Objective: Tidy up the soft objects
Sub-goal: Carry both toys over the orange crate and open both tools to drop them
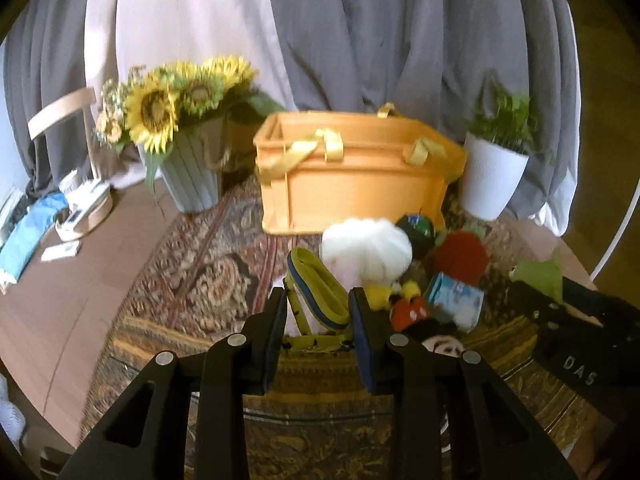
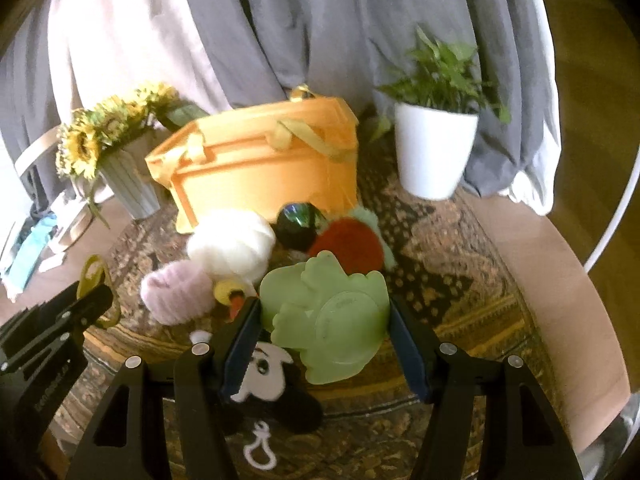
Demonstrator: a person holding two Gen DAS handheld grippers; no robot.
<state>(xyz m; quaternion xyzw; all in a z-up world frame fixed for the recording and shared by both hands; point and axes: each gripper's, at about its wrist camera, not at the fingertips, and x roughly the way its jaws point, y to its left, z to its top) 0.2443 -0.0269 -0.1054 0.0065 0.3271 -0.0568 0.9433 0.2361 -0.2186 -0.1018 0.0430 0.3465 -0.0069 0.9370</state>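
Soft toys (image 2: 232, 246) lay heaped on a patterned rug (image 2: 460, 280) before an orange basket (image 1: 352, 176). The right gripper (image 2: 324, 320) clasped a green plush (image 2: 324, 316); the left gripper (image 1: 318, 312) pinched a yellow strap (image 1: 320, 292). Raised letters "DAS" (image 1: 580, 372) marked the right gripper's body.

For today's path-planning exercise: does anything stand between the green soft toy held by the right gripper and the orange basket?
Yes. The red plush, the dark ball and the white fluffy ball lie on the rug between the green soft toy in the right gripper and the orange basket.
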